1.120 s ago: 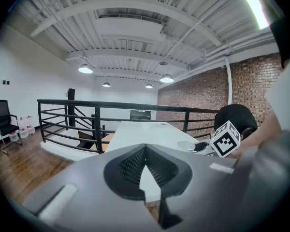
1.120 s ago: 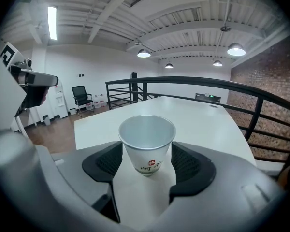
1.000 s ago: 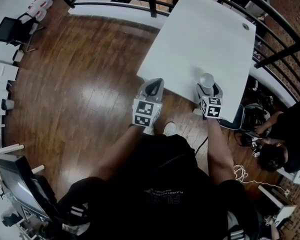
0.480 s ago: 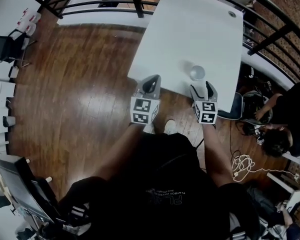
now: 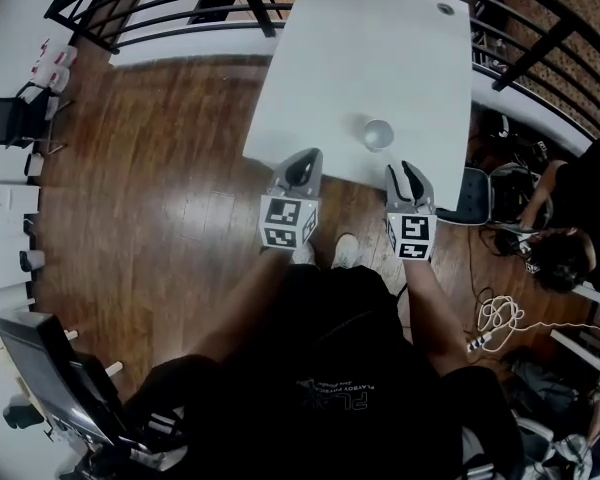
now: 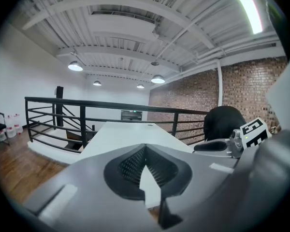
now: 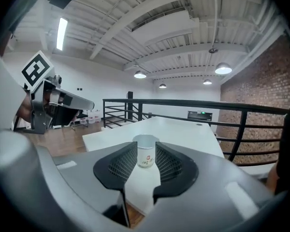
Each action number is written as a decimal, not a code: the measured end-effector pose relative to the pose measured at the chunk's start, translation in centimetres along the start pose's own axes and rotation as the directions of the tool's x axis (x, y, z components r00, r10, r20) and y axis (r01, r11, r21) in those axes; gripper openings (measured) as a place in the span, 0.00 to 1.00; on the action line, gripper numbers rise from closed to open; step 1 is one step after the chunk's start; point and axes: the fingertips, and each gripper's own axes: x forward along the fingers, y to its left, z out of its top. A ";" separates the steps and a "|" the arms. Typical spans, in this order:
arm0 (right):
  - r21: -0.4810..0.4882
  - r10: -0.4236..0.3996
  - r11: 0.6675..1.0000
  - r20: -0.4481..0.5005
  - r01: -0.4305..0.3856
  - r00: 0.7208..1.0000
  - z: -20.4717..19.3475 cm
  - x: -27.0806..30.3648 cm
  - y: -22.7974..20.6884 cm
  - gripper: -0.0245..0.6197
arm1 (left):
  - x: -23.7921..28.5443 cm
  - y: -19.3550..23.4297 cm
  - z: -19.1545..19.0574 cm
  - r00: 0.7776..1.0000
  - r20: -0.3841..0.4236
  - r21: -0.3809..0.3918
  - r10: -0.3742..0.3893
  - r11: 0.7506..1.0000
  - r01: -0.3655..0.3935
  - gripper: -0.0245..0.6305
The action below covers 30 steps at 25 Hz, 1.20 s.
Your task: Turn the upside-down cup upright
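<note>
A small white paper cup (image 5: 378, 134) with a red print stands upright, mouth up, near the front edge of the white table (image 5: 320, 88). In the right gripper view the cup (image 7: 145, 156) shows beyond the jaws, apart from them. My right gripper (image 5: 408, 176) hangs just off the table's front edge; its jaws have just been closing, a gap remains and nothing is between them (image 7: 145, 145). My left gripper (image 5: 302, 168) is level with it at the left, its pads meeting at the tips (image 6: 145, 148), holding nothing.
A black railing (image 5: 180, 13) runs behind and beside the table. Wooden floor (image 5: 150, 168) lies to the left. A person in black (image 5: 570, 228) sits low at the right, with cables (image 5: 500, 318) on the floor. The table's far end has a cable hole (image 5: 445, 9).
The right gripper, which was around the cup, has let it go and drawn back off the table edge with its jaws narrower. The cup stays upright on the table. The left gripper drew back slightly.
</note>
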 end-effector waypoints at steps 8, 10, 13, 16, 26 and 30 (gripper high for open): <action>0.013 -0.056 0.998 0.059 0.055 0.997 1.6 -1.5 -0.5 0.06 | -0.9 0.3 0.4 1.000 0.029 0.052 0.009 0.999 -0.010 0.03; 0.011 -0.057 0.998 0.058 0.057 0.997 1.8 -2.1 0.1 0.06 | -1.5 0.5 0.2 1.000 0.029 0.064 0.001 0.998 -0.003 0.03; 0.007 -0.068 0.998 0.063 0.068 0.996 2.2 -3.5 1.0 0.06 | -2.6 0.8 -0.2 0.999 0.032 0.067 -0.016 0.998 0.014 0.03; 0.011 -0.074 0.997 0.085 0.074 0.994 2.9 -4.8 2.4 0.06 | -4.1 1.3 -0.5 0.999 0.042 0.064 -0.034 0.997 0.031 0.03; 0.057 -0.184 0.982 0.103 0.179 0.977 2.3 -9.7 8.8 0.06 | -9.8 0.7 -1.8 0.991 0.050 0.125 -0.124 0.985 0.117 0.03; 0.074 -0.226 0.973 0.107 0.219 0.968 2.7 -11.4 10.6 0.06 | -11.4 0.2 -1.7 0.984 0.065 0.124 -0.168 0.979 0.159 0.03</action>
